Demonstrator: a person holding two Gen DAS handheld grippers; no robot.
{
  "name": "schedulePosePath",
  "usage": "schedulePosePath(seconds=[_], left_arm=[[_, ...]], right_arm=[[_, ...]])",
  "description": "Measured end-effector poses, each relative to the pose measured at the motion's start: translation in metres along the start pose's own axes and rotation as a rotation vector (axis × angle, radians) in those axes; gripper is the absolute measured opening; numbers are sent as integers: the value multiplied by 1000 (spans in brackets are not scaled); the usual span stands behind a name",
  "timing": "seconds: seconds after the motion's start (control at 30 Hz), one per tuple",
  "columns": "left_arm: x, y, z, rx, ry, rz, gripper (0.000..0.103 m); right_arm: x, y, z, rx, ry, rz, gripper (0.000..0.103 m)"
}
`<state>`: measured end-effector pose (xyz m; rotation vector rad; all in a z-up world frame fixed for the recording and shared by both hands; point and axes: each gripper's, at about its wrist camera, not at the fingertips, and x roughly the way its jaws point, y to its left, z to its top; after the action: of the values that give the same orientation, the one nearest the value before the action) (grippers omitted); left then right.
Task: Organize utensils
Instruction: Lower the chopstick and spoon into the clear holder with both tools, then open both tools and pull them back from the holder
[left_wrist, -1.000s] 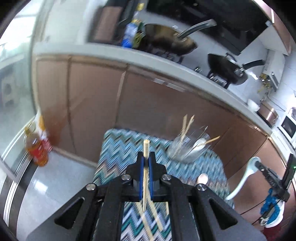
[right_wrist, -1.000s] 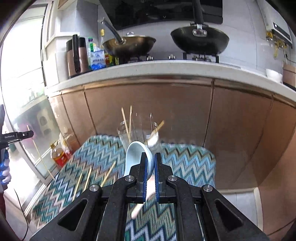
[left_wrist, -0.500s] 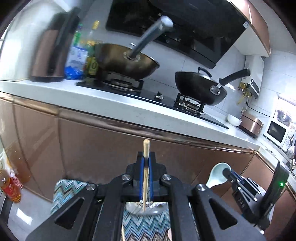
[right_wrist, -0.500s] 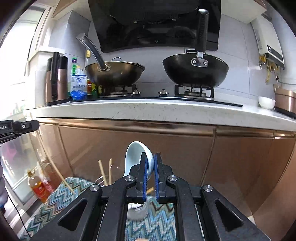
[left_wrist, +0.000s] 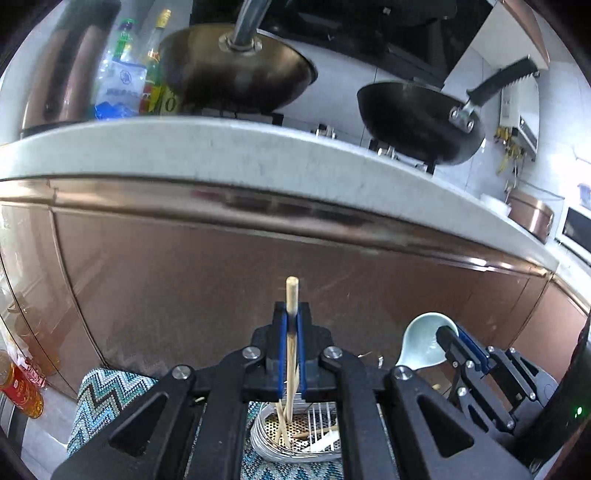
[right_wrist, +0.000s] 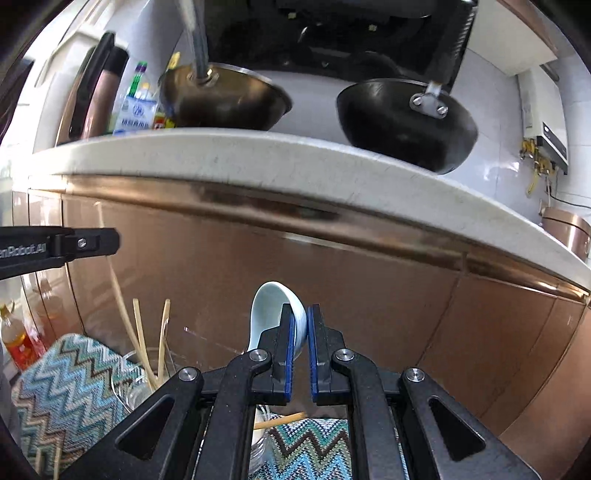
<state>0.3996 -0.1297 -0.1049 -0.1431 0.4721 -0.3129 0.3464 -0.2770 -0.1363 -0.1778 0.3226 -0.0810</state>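
A wooden chopstick (left_wrist: 291, 334) is clamped upright in the left gripper (left_wrist: 291, 325), directly above the clear utensil holder (left_wrist: 295, 435). A pale blue ceramic spoon (right_wrist: 275, 314) is clamped in the right gripper (right_wrist: 300, 325), just beside the holder. Each utensil should be lowered tip-first inside the rim before the jaws are parted. The holder is set on a zigzag-patterned mat (right_wrist: 70, 384), below a copper-fronted kitchen counter (left_wrist: 258, 155) on which two woks are carried.

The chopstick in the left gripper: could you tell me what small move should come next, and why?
Probably ease it straight down. The left gripper is shut on the chopstick, which stands upright with its lower end already over the holder where other chopsticks sit, so only a short descent seems left before release.
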Motion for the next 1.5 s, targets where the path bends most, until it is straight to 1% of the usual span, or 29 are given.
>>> schedulePosePath(seconds=[0.17,0.27,0.33,0.37,0.53,0.67,0.8,0.83,0.87,0.9,0.93,1.0,1.13,1.33,1.5], left_arm=[[17,-1,-16,36,17,24,5],[16,-1,-20,49,8,27,6],[12,-1,-19,53,6,15,6],[7,0,-17,49,2,3,6],[-27,2,-4,46,-29,-10,6],[-66,7,9,43,-64,9,7],[-112,14,20,47,-103,39,8],[-124,15,22,47,-111,46,15],[-139,17,24,45,-123,54,27],[-152,19,25,44,-136,64,31],[-164,20,26,44,-151,75,33],[-194,23,27,50,-176,91,33],[-240,28,24,55,-190,111,33],[-290,31,19,52,-200,122,33],[-333,32,12,47,-237,139,33]], right_arm=[[13,11,-17,-31,21,13,7],[12,14,-20,-40,20,28,15],[6,14,-19,-40,11,32,24],[2,13,-17,-38,6,29,25],[-22,7,-1,-27,-21,14,26],[-54,0,16,-25,-50,-2,26],[-97,-6,36,-12,-89,-20,26],[-106,-6,41,-9,-96,-20,26],[-117,-7,45,-7,-105,-21,26],[-131,-7,50,-7,-117,-24,26],[-141,-6,53,-8,-126,-26,26],[-161,-5,59,-8,-141,-27,26],[-204,-6,68,0,-169,-24,26],[-256,-14,76,30,-202,-27,26],[-295,-18,75,35,-232,-40,28]])
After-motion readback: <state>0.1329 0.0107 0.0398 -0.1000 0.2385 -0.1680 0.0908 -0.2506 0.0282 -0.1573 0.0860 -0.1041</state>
